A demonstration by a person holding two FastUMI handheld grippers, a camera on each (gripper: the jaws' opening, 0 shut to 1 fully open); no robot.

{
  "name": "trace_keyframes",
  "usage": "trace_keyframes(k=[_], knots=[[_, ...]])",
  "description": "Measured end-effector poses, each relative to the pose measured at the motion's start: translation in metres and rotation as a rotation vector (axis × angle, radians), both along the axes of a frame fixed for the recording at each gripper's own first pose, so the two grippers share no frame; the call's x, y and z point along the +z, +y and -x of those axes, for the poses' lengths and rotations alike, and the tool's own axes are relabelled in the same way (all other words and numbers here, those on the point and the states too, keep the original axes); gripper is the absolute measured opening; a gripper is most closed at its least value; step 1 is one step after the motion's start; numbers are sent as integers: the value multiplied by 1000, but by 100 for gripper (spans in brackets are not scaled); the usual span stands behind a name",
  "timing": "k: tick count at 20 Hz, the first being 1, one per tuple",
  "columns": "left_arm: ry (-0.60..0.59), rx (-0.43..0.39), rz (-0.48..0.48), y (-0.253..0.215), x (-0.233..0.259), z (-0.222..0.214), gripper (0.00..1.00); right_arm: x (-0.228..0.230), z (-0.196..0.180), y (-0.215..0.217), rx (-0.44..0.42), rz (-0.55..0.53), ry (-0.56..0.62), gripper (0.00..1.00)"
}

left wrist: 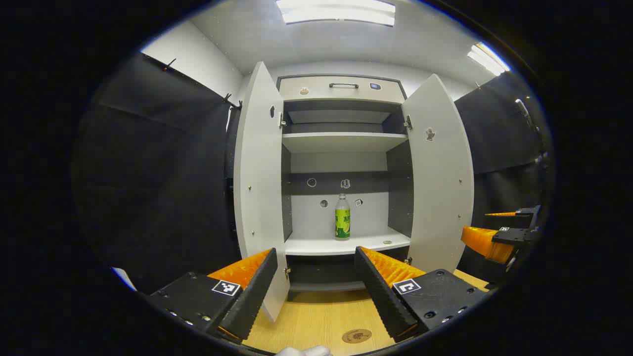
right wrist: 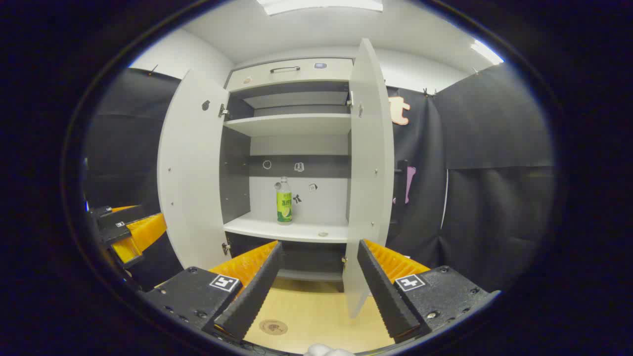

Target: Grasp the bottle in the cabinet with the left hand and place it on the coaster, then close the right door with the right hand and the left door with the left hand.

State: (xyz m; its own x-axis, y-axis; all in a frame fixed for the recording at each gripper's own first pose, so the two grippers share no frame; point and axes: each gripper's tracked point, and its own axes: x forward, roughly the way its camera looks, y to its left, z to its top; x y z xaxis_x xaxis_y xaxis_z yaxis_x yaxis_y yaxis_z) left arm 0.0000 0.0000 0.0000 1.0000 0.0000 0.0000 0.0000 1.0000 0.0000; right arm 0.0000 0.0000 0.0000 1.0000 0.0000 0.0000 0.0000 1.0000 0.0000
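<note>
Your left claw (left wrist: 314,287) is spread wide with nothing between its fingers, held in front of the cabinet (left wrist: 341,89) and pointed at its open middle. Your right claw (right wrist: 314,284) is just as wide apart and also holds nothing; it too faces the cabinet, a little to the right of its centre, and you can see it off to the cabinet's right side in the left gripper view (left wrist: 499,237).

The bottle (left wrist: 342,217), clear with a green label and white cap, stands upright on the cabinet's lower shelf (left wrist: 316,244), near the middle, close to the back panel. Both cabinet doors are swung fully open: the left door (left wrist: 259,198) and the right door (left wrist: 440,178) stick out toward you.

The round coaster (left wrist: 356,335) lies flat on the wooden worktop (left wrist: 311,321) in front of the cabinet, below the bottle's shelf and well apart from it.
</note>
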Motion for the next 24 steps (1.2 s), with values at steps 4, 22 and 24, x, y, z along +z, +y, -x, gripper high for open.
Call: trace_keyframes(k=[4,22,24], knots=[[-9,11,2,7,4,-10,96,1,-8,6,9,0,-6,99],[-51,-56,72,-45,36,-204,96,-1,-43,9,103,1,33,99],[-49,-61,81,-56,36,-246,96,1,-44,7,110,9,29,100]])
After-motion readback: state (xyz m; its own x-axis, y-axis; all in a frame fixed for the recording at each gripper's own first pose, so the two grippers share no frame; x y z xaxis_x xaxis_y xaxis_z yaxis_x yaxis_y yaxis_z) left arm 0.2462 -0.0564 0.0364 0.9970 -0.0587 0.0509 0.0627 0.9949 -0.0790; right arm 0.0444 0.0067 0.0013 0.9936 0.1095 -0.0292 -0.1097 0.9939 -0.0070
